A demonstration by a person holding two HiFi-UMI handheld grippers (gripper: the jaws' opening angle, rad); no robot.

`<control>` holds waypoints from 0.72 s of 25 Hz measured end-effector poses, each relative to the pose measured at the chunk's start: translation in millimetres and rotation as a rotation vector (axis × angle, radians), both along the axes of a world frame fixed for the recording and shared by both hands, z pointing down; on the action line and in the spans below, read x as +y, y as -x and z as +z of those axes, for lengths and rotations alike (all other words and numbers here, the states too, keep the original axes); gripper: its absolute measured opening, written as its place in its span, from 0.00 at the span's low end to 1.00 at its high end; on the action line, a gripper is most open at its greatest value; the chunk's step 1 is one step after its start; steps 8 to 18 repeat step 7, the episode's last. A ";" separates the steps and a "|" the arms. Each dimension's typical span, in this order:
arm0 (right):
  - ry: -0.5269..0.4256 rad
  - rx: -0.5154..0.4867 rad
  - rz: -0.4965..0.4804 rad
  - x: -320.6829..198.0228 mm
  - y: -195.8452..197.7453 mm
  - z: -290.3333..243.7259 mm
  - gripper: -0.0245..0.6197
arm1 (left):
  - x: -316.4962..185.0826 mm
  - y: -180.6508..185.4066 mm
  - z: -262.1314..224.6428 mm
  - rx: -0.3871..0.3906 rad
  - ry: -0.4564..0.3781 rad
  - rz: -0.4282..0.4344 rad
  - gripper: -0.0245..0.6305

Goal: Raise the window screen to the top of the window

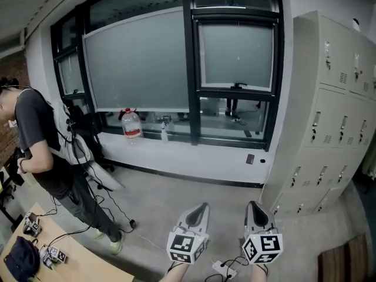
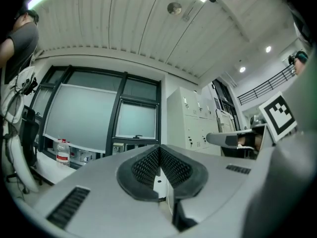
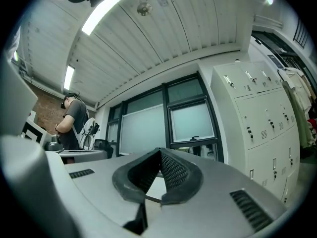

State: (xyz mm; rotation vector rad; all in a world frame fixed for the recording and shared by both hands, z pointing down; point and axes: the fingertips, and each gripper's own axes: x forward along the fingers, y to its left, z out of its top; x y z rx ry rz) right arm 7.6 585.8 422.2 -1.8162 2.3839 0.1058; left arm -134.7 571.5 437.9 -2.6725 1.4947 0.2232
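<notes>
Seeing L tool [image 1: 202,207], R tool [image 1: 253,207] pressed shut, empty; window screen [image 1: 138,60] down at 11 o'clock. Grab btm rail [image 1: 138,108] level, lift evenly.

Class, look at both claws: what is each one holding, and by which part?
Nothing is held: the grey left claw and grey right claw are both shut, empty.

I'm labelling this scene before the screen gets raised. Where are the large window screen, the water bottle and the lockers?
window screen [image 1: 138,60]: head view, middle of its grey sheet.
water bottle [image 1: 131,124]: head view, its clear body.
lockers [image 1: 329,107]: head view, a middle door.
</notes>
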 end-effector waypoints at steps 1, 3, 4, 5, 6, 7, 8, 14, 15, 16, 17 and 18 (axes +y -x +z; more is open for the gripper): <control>0.005 0.007 -0.007 -2.4 -3.2 -2.8 0.05 | -2.6 -4.4 -2.8 -0.002 0.003 -0.005 0.04; 0.014 0.023 -0.017 -4.3 -10.0 -7.6 0.05 | -5.7 -11.2 -8.3 0.004 0.011 -0.017 0.04; 0.016 0.026 -0.019 -3.4 -12.6 -9.9 0.05 | -5.8 -12.5 -10.9 0.009 0.014 -0.023 0.04; 0.018 0.026 -0.018 -1.6 -14.7 -12.2 0.05 | -5.1 -13.0 -13.4 0.013 0.016 -0.028 0.04; 0.019 0.024 -0.015 0.6 -16.9 -14.4 0.05 | -3.9 -13.1 -15.8 0.016 0.017 -0.032 0.04; 0.020 0.021 -0.012 3.0 -19.0 -16.6 0.05 | -2.6 -13.3 -18.1 0.019 0.017 -0.036 0.04; 0.020 0.021 -0.012 3.0 -19.0 -16.6 0.05 | -2.6 -13.3 -18.1 0.019 0.017 -0.036 0.04; 0.020 0.021 -0.012 3.0 -19.0 -16.6 0.05 | -2.6 -13.3 -18.1 0.019 0.017 -0.036 0.04; 0.020 0.021 -0.012 3.0 -19.0 -16.6 0.05 | -2.6 -13.3 -18.1 0.019 0.017 -0.036 0.04; 0.020 0.021 -0.012 3.0 -19.0 -16.6 0.05 | -2.6 -13.3 -18.1 0.019 0.017 -0.036 0.04; 0.020 0.021 -0.012 3.0 -19.0 -16.6 0.05 | -2.6 -13.3 -18.1 0.019 0.017 -0.036 0.04; 0.020 0.021 -0.012 3.0 -19.0 -16.6 0.05 | -2.6 -13.3 -18.1 0.019 0.017 -0.036 0.04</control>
